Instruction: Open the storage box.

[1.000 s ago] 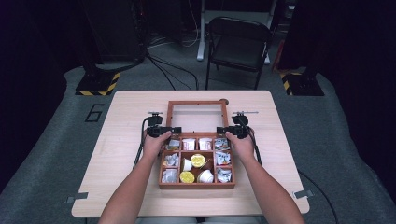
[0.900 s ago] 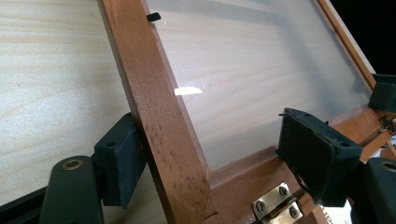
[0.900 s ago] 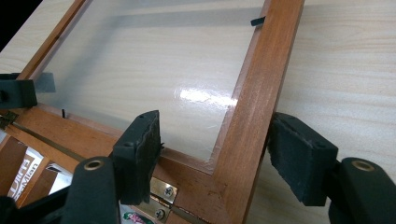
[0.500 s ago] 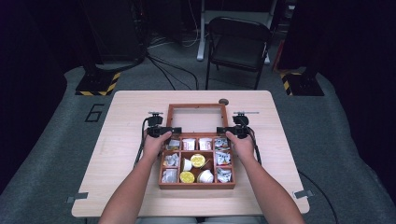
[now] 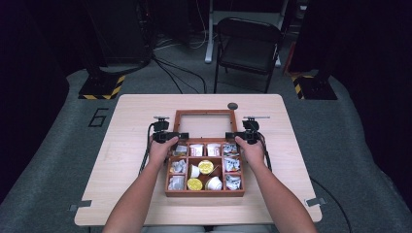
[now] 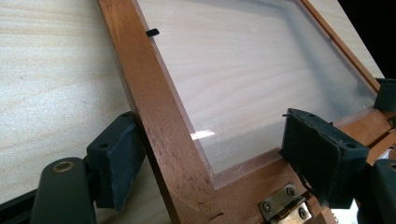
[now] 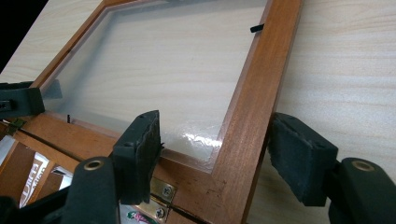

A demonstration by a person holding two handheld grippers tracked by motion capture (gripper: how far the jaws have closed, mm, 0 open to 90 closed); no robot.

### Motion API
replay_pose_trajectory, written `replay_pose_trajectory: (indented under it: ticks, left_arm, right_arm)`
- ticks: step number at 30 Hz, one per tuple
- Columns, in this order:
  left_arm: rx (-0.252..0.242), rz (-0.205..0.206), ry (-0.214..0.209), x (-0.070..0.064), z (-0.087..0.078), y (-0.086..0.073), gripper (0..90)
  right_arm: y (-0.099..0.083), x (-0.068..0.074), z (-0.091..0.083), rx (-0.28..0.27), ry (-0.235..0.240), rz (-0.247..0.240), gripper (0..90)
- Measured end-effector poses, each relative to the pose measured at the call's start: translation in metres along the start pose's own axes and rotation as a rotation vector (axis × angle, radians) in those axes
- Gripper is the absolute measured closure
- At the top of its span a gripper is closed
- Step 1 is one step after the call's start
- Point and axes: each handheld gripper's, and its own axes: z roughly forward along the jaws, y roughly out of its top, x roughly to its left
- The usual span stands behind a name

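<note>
I have both claws at the hinged end of the wooden box [image 5: 204, 167], which sits in the middle of the counter [image 5: 131, 126] with its glass-paned lid [image 5: 204, 122] swung open and lying back toward the far edge. My left claw [image 5: 170, 137] straddles the lid's left side rail near the hinge corner: in the left gripper view one pad touches the outer edge of the rail [image 6: 154, 116] while the other stands over the glass, apart from the wood, so the jaws are spread. My right claw [image 5: 239, 136] straddles the right rail [image 7: 247, 112] the same way, jaws spread, with a pad close on either side and a brass hinge [image 7: 161, 198] just below. The box's compartments hold small cups and foil packets [image 5: 232, 164]. A small dark round knob [image 5: 232, 106] lies on the counter beyond the lid.
</note>
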Motion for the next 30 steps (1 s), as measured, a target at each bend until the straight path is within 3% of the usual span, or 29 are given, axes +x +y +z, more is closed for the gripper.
replay_pose_trajectory:
  ticks: [15,19,22,27,29,30]
  left_arm:
    - [-0.002,-0.021,0.001,0.000,0.000,0.000,22.4]
    - [-0.002,-0.010,0.012,0.000,-0.003,0.000,23.9]
    - [-0.009,-0.015,0.017,0.000,-0.005,0.000,25.6]
    - [-0.018,0.002,0.038,0.000,-0.014,0.001,28.4]
    - [-0.037,0.007,0.026,-0.001,-0.020,0.002,31.4]
    - [-0.040,0.011,0.023,-0.003,-0.024,0.003,31.6]
  right_arm:
    - [0.000,-0.001,0.001,0.008,0.004,0.025,34.6]
    - [-0.001,-0.001,0.000,0.010,0.003,0.040,35.6]
    - [0.000,-0.001,-0.004,0.001,-0.018,0.036,38.3]
    - [0.002,-0.003,-0.015,-0.010,-0.015,0.046,38.1]
    - [0.003,-0.001,-0.020,-0.020,-0.016,0.037,38.1]
    - [0.003,-0.001,-0.023,-0.036,-0.014,0.009,38.2]
